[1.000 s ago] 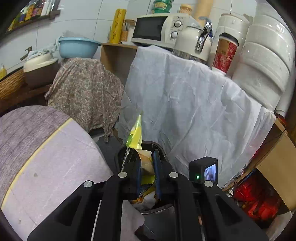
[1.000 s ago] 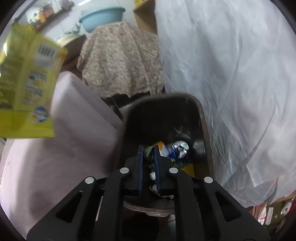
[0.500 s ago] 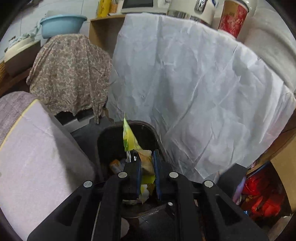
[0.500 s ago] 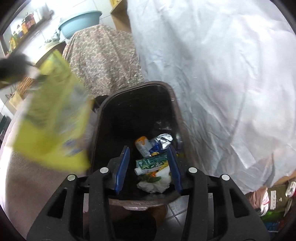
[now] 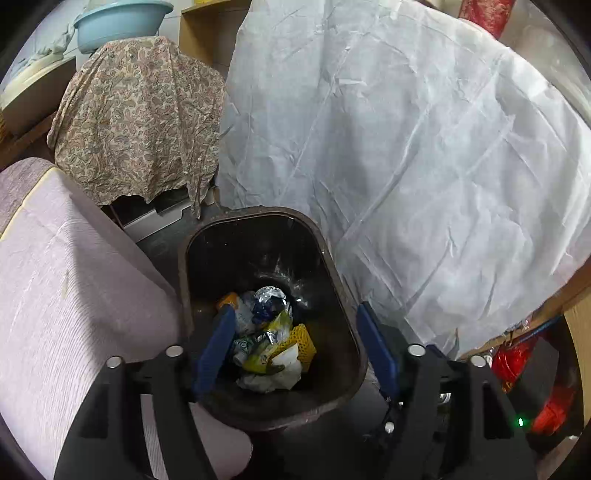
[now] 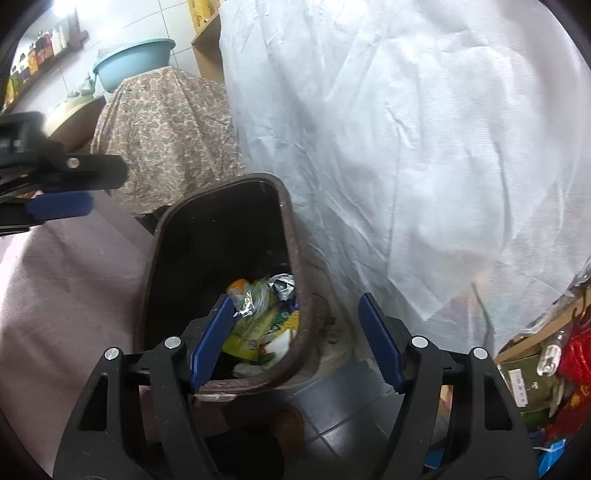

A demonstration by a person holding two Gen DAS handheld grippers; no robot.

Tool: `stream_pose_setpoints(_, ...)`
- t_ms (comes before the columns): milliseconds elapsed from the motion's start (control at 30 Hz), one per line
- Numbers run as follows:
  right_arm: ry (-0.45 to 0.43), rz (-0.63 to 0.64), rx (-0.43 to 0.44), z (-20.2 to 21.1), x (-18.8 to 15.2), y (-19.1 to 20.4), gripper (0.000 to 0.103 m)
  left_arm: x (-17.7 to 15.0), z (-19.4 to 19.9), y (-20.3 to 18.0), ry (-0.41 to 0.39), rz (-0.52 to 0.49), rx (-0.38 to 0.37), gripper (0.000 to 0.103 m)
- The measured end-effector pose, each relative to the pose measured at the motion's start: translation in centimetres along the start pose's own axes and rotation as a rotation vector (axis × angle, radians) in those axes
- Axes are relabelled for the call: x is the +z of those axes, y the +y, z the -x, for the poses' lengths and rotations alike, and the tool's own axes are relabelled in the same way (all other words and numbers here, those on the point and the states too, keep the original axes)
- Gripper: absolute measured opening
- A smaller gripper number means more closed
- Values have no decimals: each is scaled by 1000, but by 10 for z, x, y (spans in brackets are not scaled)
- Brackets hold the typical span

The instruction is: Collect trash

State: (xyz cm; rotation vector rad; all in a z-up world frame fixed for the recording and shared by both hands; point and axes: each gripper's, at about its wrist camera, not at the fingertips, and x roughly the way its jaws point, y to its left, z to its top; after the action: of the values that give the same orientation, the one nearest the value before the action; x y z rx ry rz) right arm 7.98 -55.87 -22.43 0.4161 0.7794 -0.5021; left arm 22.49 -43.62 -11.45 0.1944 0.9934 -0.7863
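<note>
A dark brown trash bin point(image 5: 255, 216) stands on the floor below both grippers. Inside it lie crumpled wrappers, among them a yellow wrapper point(image 5: 266, 350) and a foil piece point(image 5: 269, 297). My left gripper point(image 5: 295, 314) hangs over the bin's mouth with its jaws opening and nothing between the blue pads. In the right wrist view the bin point(image 6: 288, 206) sits left of centre with the yellow wrapper point(image 6: 255, 328) on top of the pile. My right gripper point(image 6: 295, 301) straddles the bin's right rim, jaws opening, empty. The left gripper point(image 6: 109, 188) shows at the upper left.
A lilac upholstered seat point(image 5: 74, 295) presses against the bin's left side. A white sheet point(image 5: 406, 147) drapes furniture behind and to the right. A paisley cloth point(image 5: 140, 122) covers something at the back, with a blue basin point(image 5: 118, 18) above. Red bags point(image 5: 517, 362) crowd the right; grey floor tiles point(image 6: 332, 424) lie below.
The left gripper came down over the bin with the yellow wrapper, then opened, and the wrapper now lies in the bin. The right gripper went from shut to wide open.
</note>
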Motion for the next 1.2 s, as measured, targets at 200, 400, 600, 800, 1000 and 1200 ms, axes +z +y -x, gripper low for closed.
stream_pose_setpoints(200,-35,-5,-48,17,-2,-7,79,-24,41,-11,-88,-89,8,86)
stream_pose_setpoints(400,-54,21,-40,37,-8,7,84,-48,97,-5,-200,-122,29,97)
stream_pose_setpoints(600,-99,92,-2,67,-11,45,86,-81,153,11,-332,-188,142,97)
stream_pose_setpoints(800,-209,185,52,122,-17,96,95,-116,214,48,-412,-128,186,97)
stream_pose_setpoints(1000,-315,245,184,188,-37,143,97,-171,271,87,-522,-23,357,97)
stream_pose_setpoints(1200,-389,322,291,242,-68,189,97,-215,313,107,-585,71,464,97)
